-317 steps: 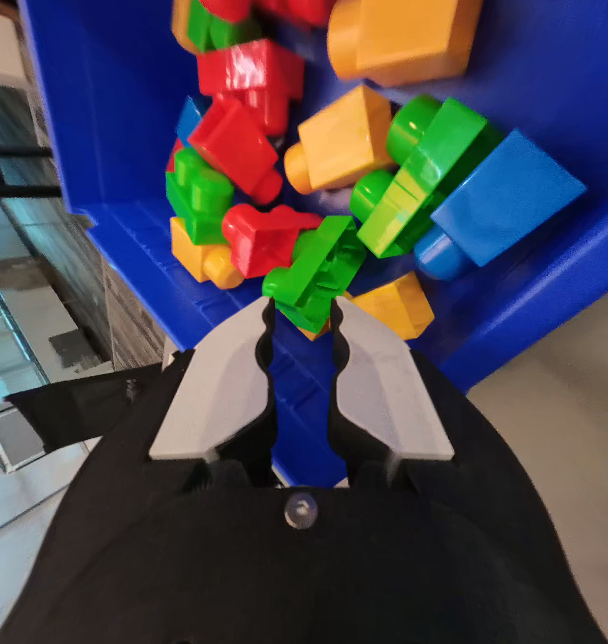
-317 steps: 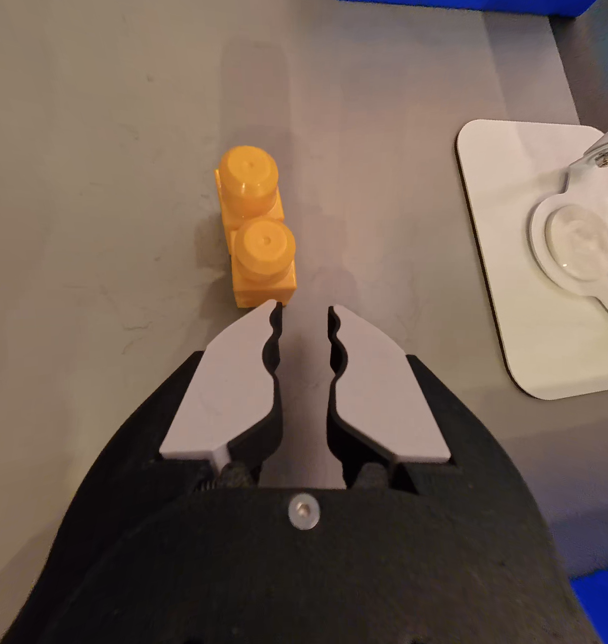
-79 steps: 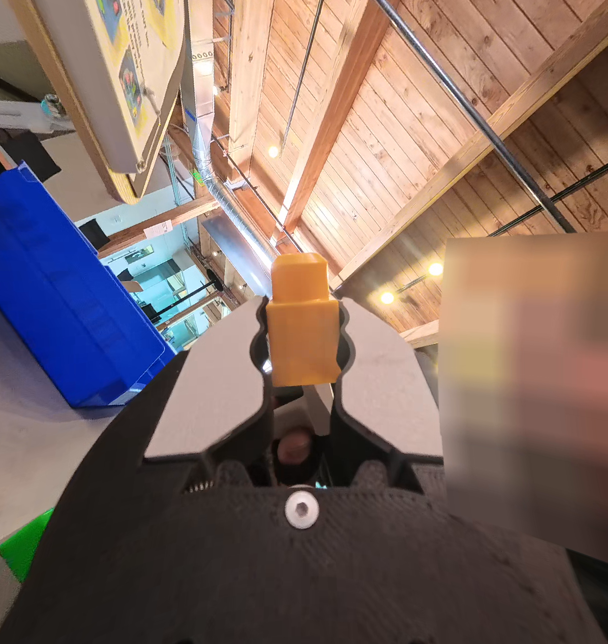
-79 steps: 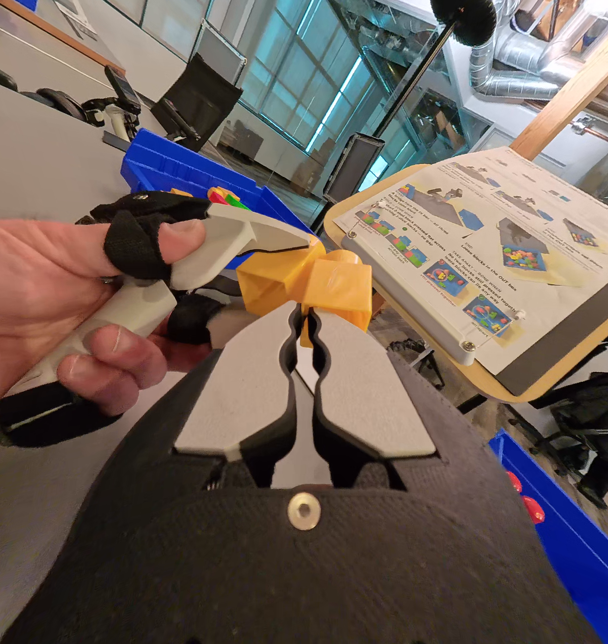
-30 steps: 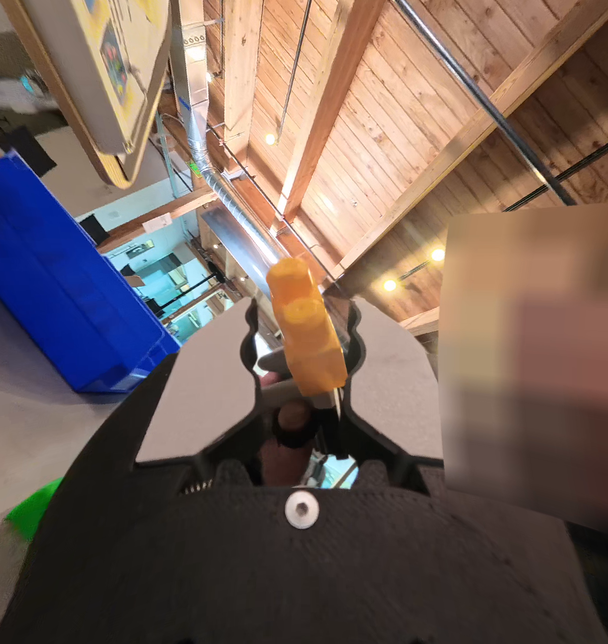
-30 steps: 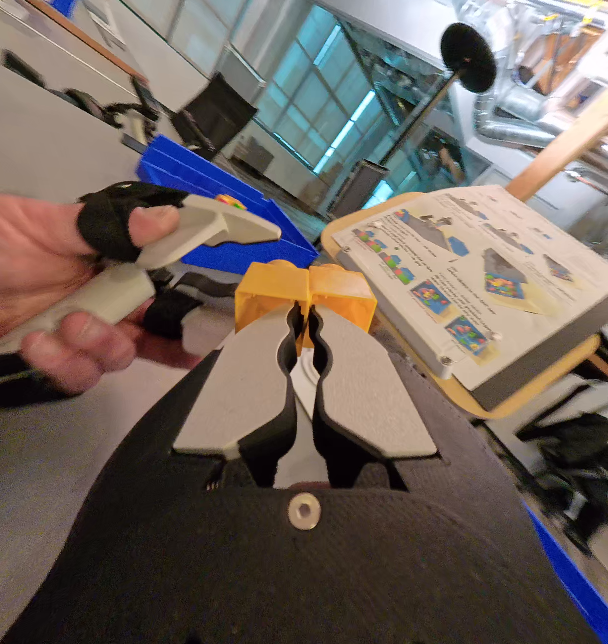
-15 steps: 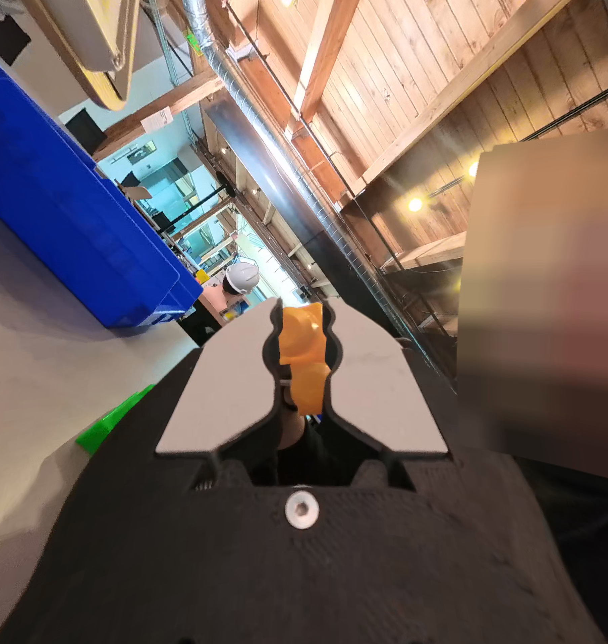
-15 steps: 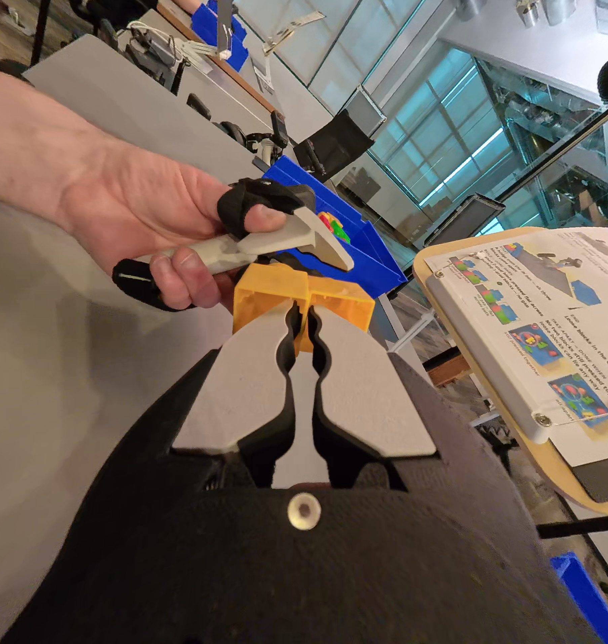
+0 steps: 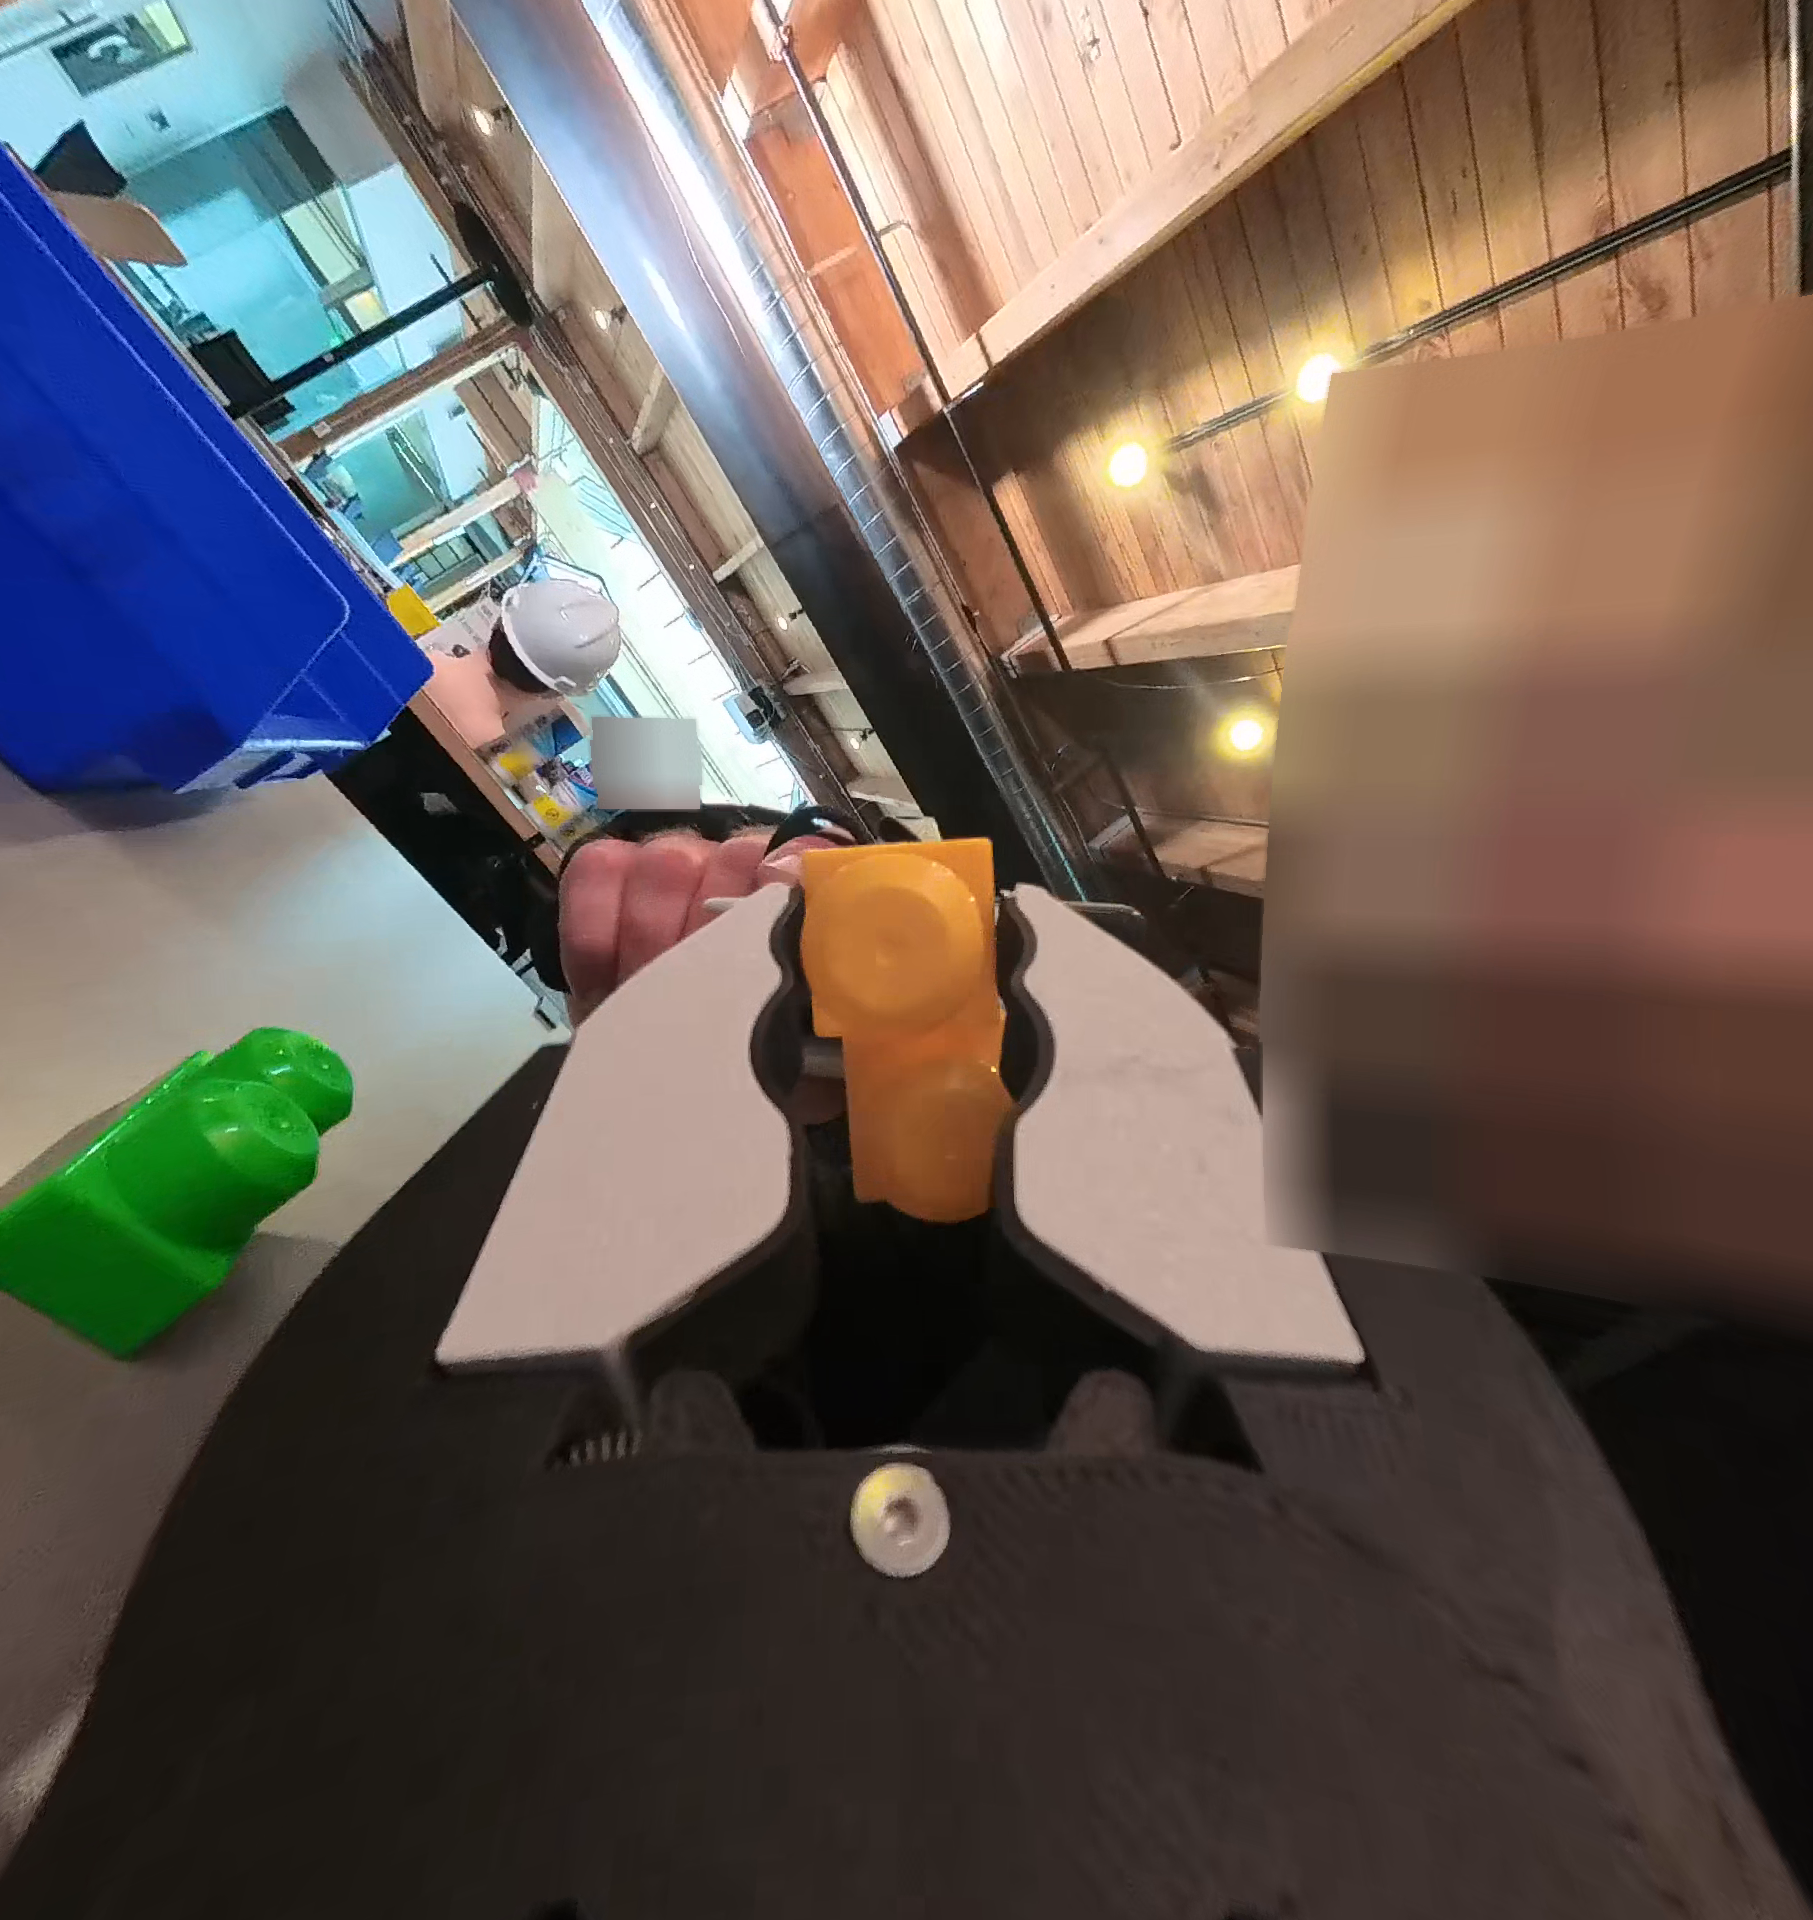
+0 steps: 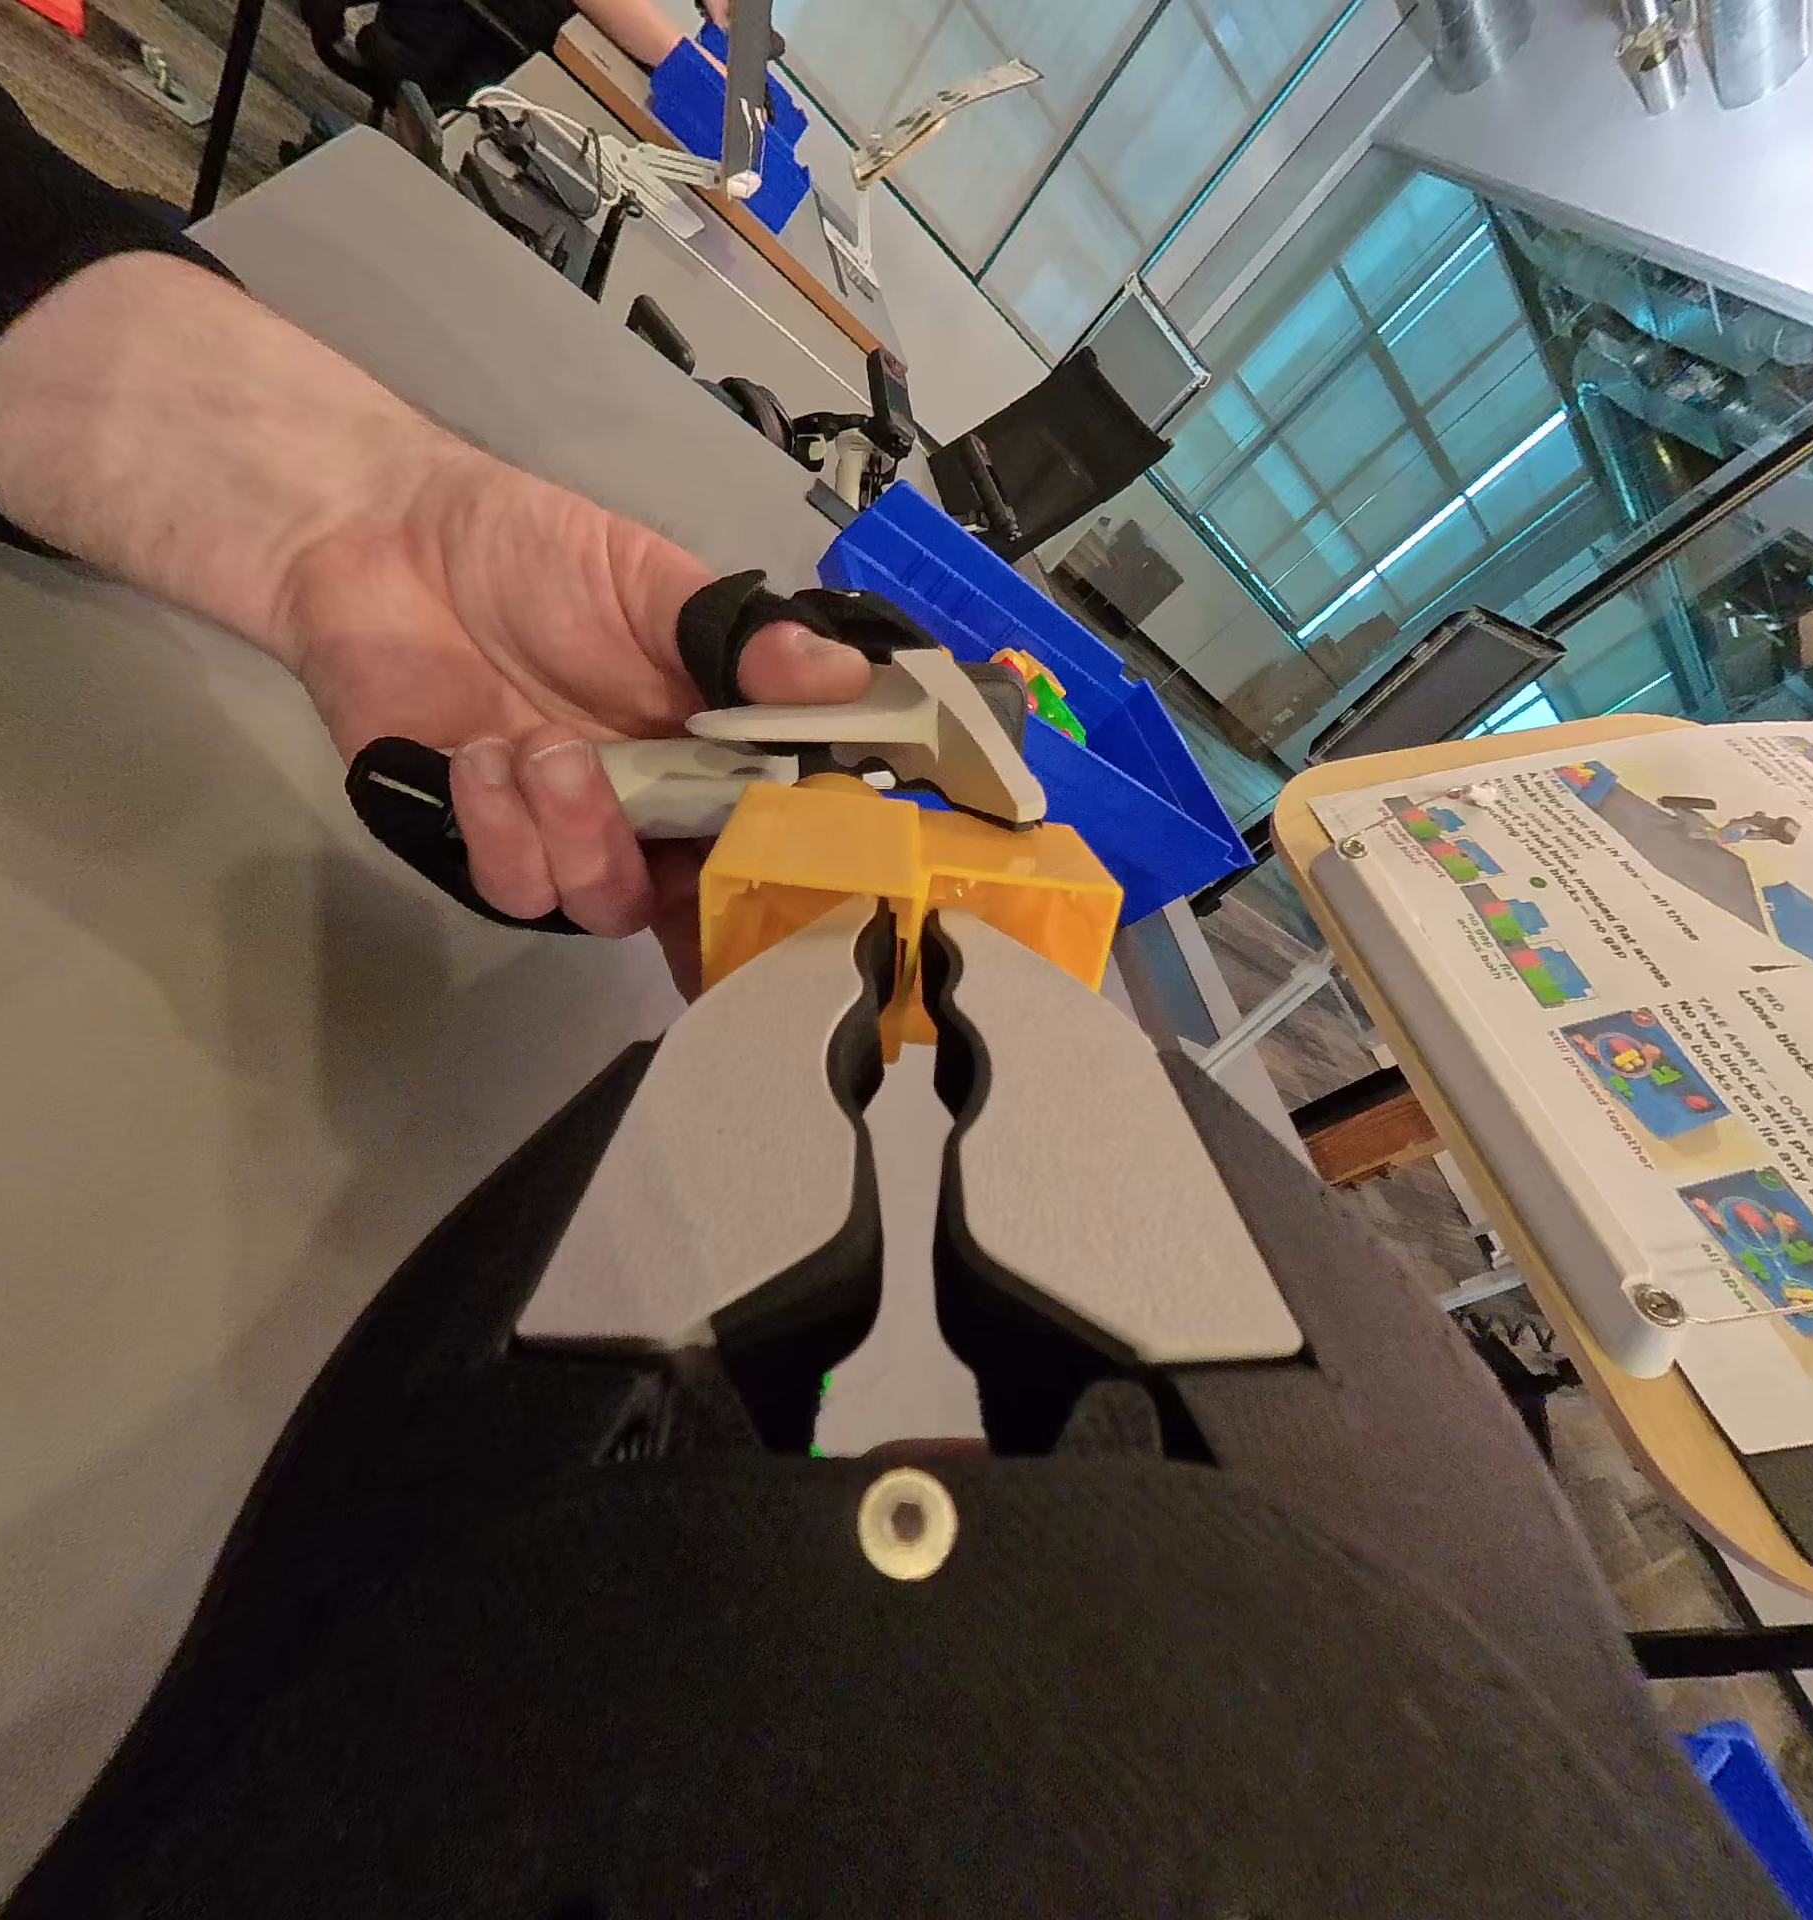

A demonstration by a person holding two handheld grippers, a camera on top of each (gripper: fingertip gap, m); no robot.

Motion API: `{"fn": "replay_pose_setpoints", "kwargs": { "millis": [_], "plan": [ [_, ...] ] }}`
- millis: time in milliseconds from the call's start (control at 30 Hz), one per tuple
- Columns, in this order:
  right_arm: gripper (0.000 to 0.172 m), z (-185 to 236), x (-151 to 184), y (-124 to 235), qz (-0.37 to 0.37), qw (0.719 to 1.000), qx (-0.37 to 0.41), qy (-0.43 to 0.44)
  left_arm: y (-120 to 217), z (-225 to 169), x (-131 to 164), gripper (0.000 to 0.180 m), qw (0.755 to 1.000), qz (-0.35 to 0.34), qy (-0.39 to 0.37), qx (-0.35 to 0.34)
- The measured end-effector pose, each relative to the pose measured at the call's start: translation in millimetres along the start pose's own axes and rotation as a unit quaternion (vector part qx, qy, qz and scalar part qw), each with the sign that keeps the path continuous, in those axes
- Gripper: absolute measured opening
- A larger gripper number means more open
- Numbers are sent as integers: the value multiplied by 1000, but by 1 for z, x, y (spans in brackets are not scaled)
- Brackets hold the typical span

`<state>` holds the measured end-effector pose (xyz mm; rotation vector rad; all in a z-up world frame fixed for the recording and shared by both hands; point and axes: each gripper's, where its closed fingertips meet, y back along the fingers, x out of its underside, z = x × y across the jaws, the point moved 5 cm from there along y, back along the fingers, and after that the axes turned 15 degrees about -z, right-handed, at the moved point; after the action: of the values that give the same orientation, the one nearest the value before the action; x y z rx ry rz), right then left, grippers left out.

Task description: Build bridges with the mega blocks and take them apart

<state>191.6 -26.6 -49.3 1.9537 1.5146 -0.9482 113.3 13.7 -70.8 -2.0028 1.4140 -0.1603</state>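
The right gripper [image 10: 907, 940] pinches the thin centre wall of the hollow underside of a yellow 2-stud block [image 10: 912, 873], steadying it in mid-air so the left gripper [image 9: 897, 935] can clamp its sides from the stud end.

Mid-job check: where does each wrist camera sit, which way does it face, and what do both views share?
Left wrist view: behind the left hand-held gripper, tilted up at wooden ceiling; its fingers flank the yellow block, the right hand beyond.
Right wrist view: behind the right hand-held gripper, facing across the grey table; pinches the block's underside wall, left hand visible.
Shared: the yellow block, blue bin.
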Motion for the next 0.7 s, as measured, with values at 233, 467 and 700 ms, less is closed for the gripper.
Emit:
{"fn": "replay_pose_setpoints", "kwargs": {
  "millis": [233,467,700],
  "plan": [
    [6,-1,4,-1,19,1000,15,9,-2,0,-3,34,999,-17,-29,-22],
    [7,-3,8,-3,48,997,44,32,0,2,-4,34,997,-54,-49,-38],
    [7,-3,12,-7,71,995,58,35,-3,2,-4,34,994,-63,-76,-53]
  ]
}}
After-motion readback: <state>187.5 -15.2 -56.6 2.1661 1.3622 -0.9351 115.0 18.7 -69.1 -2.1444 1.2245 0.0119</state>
